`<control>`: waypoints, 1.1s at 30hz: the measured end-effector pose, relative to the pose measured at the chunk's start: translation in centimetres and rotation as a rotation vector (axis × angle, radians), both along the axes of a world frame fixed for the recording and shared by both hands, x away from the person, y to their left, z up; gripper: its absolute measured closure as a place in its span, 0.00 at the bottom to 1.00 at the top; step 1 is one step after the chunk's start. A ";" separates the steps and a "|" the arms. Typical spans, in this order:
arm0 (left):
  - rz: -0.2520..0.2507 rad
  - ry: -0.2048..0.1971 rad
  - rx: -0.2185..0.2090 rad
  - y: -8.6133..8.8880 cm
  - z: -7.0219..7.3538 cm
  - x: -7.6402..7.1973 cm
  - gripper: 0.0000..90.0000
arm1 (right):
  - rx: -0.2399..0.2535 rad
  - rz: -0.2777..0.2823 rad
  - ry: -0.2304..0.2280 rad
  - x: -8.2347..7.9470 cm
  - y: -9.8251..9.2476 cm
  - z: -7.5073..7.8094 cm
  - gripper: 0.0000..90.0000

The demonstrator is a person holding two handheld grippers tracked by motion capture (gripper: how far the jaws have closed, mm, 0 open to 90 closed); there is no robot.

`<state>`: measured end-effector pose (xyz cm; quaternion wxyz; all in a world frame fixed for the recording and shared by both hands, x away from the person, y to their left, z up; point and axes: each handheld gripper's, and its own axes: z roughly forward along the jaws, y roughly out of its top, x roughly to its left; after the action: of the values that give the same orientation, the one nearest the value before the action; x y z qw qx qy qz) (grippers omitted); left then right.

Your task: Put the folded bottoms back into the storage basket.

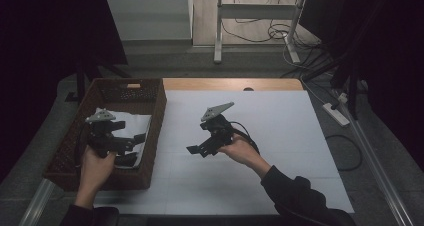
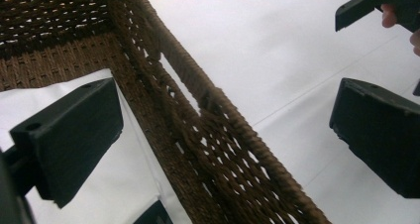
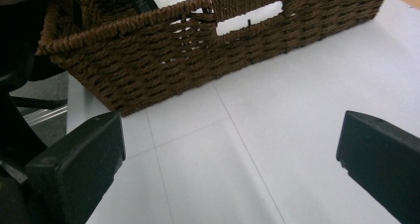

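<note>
- Now hovering over the wicker basket [image 1: 150, 111] at nine o'clock: left gripper [image 1: 131, 142], jaws spread wide astride the basket's right wall, gripping nothing
- Lying inside, under that gripper: white cloth [image 1: 131, 126] with a dark item partly hidden
- Waiting at table centre: right gripper [image 1: 196, 150], jaws apart and empty, aimed at nine o'clock
- Likely step: reaching in for the cloth
- Next: shift toward nine o'clock, dip, close on a fold

A lab: dark curtains, floor cables [image 1: 280, 33] (power strip [image 1: 336, 113] too).
</note>
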<state>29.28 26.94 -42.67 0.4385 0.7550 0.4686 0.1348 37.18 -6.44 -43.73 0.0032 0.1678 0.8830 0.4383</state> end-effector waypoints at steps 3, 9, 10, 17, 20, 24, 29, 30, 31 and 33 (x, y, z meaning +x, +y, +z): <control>-0.002 0.003 0.001 -0.2 0.0 -0.5 0.00 | -0.002 -0.007 0.002 -0.2 -0.7 0.1 0.00; 0.001 -0.004 0.017 -0.7 0.2 -1.4 0.00 | -0.008 -0.021 0.002 -0.5 -1.9 0.0 0.00; -0.003 -0.005 0.008 -0.8 0.2 -1.6 0.00 | -0.007 -0.024 0.003 -0.5 -2.0 0.0 0.00; -0.003 -0.010 0.023 -1.1 0.1 -2.6 0.00 | -0.016 -0.032 -0.003 -1.0 -3.1 0.0 0.00; -0.001 -0.015 0.025 -1.2 0.0 -2.9 0.00 | -0.021 -0.041 -0.007 -1.3 -3.7 0.0 0.00; 0.002 -0.019 0.033 -1.2 -0.4 -3.4 0.00 | -0.025 -0.044 -0.008 -1.6 -4.3 0.0 0.00; 0.006 -0.022 0.055 -1.5 -0.9 -3.8 0.00 | -0.022 -0.054 -0.016 -2.1 -5.2 0.0 0.00; 0.004 -0.022 0.058 -1.5 -1.0 -3.8 0.00 | -0.024 -0.054 -0.021 -2.2 -5.4 0.0 0.00; 0.003 -0.020 0.060 -1.6 -1.0 -3.9 0.00 | -0.026 -0.059 -0.020 -2.3 -5.6 0.0 0.00; 0.004 -0.025 0.064 -1.6 -1.1 -4.1 0.00 | -0.023 -0.060 -0.020 -2.6 -5.9 -0.1 0.00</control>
<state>25.20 25.34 -43.80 0.4196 0.7660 0.4600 0.1598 34.60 -12.38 -43.80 0.0269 0.1899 0.8825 0.4295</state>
